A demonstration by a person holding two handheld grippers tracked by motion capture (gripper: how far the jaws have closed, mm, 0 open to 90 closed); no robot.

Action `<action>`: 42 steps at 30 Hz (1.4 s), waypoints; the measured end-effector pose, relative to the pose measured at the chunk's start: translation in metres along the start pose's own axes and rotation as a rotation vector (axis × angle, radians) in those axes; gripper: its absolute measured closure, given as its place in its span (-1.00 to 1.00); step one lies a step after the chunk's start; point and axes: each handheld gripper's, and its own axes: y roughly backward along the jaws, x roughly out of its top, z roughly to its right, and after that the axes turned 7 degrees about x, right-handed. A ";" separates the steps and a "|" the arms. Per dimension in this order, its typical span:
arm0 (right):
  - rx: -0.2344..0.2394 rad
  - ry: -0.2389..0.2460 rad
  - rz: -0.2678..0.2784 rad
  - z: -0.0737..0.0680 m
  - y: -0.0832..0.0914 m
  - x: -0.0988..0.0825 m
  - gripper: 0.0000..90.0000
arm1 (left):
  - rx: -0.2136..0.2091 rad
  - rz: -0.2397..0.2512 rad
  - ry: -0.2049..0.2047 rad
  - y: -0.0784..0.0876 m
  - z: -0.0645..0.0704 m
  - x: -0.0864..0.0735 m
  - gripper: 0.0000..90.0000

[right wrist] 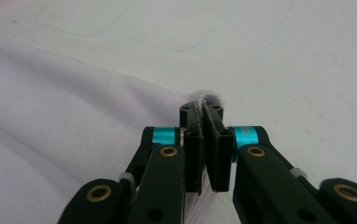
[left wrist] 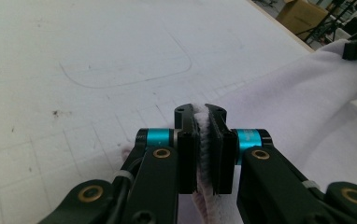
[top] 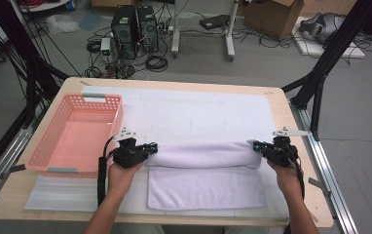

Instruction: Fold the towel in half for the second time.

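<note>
On white matting (top: 198, 112), towel (top: 206, 170) stretches between left gripper (top: 151, 148) and right gripper (top: 256, 146).

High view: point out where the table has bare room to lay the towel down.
Free: the white mat between the pink basket and the table's right edge, beyond the towel. Also the basket's floor. Crowded: the near strip, where left gripper and right gripper pinch the towel.

There are two grippers, the left gripper (top: 151, 148) and the right gripper (top: 257, 146), one white towel (top: 206, 170), one pink plastic basket (top: 77, 134), one table (top: 174, 83) and two black computer towers (top: 134, 29).
</note>
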 end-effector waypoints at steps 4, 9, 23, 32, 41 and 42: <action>0.010 0.003 0.036 -0.007 0.013 -0.011 0.93 | -0.010 0.029 -0.040 0.017 0.011 -0.012 0.84; 0.023 0.027 0.063 -0.019 0.031 -0.027 0.93 | -0.019 0.040 -0.088 0.032 0.024 -0.030 0.84; 0.042 -0.001 0.113 -0.044 0.057 -0.085 0.44 | -0.023 0.010 -0.059 0.050 0.036 -0.070 0.39; 0.024 0.005 0.088 -0.054 0.051 -0.073 0.48 | -0.007 -0.034 -0.103 0.049 0.046 -0.071 0.42; 0.048 0.003 0.127 -0.054 0.069 -0.088 0.94 | -0.036 0.000 -0.140 0.062 0.048 -0.073 0.79; 0.053 0.000 0.130 -0.054 0.073 -0.090 0.94 | -0.039 -0.003 -0.141 0.063 0.048 -0.074 0.78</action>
